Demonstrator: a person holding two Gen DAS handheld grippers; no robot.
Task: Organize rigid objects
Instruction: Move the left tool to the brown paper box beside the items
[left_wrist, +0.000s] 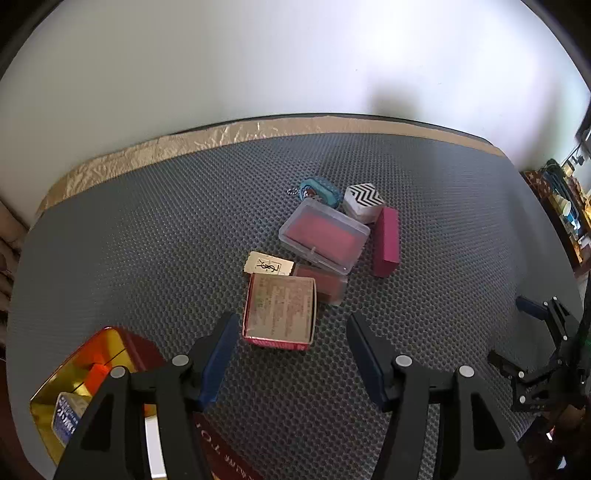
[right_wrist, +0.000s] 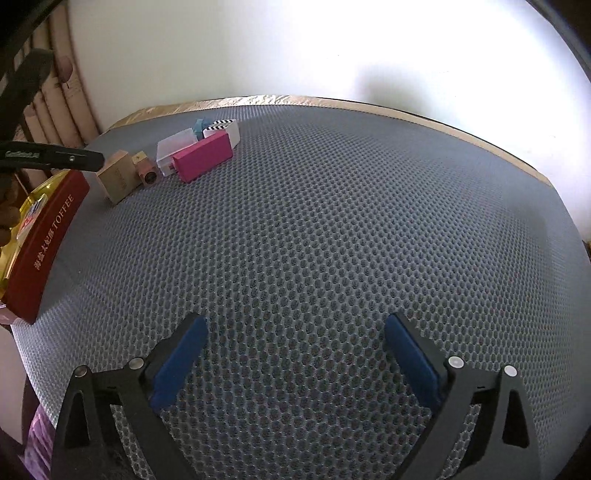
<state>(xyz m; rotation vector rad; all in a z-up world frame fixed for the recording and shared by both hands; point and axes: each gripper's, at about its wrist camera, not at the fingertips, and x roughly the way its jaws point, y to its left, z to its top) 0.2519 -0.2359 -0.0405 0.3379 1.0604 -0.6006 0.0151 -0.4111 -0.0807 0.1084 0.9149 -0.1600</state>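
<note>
On the mesh mat (left_wrist: 147, 236) the small things lie in one cluster: the printed carton (left_wrist: 279, 313) is nearest the left wrist camera, with the logo box (left_wrist: 269, 264) touching its far edge and a small lidded case (left_wrist: 325, 283) at its right. Behind these sits the clear plastic case (left_wrist: 324, 235), the tall box (left_wrist: 386, 242) to its right, the zigzag box (left_wrist: 364, 202) and keychain (left_wrist: 318, 190) farthest back. The toffee tin (left_wrist: 85, 373) stands apart at near left, a small packet (left_wrist: 66, 417) inside it.

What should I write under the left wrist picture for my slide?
Open left gripper hovers over a printed box beside small boxes on a grey mat.
</note>
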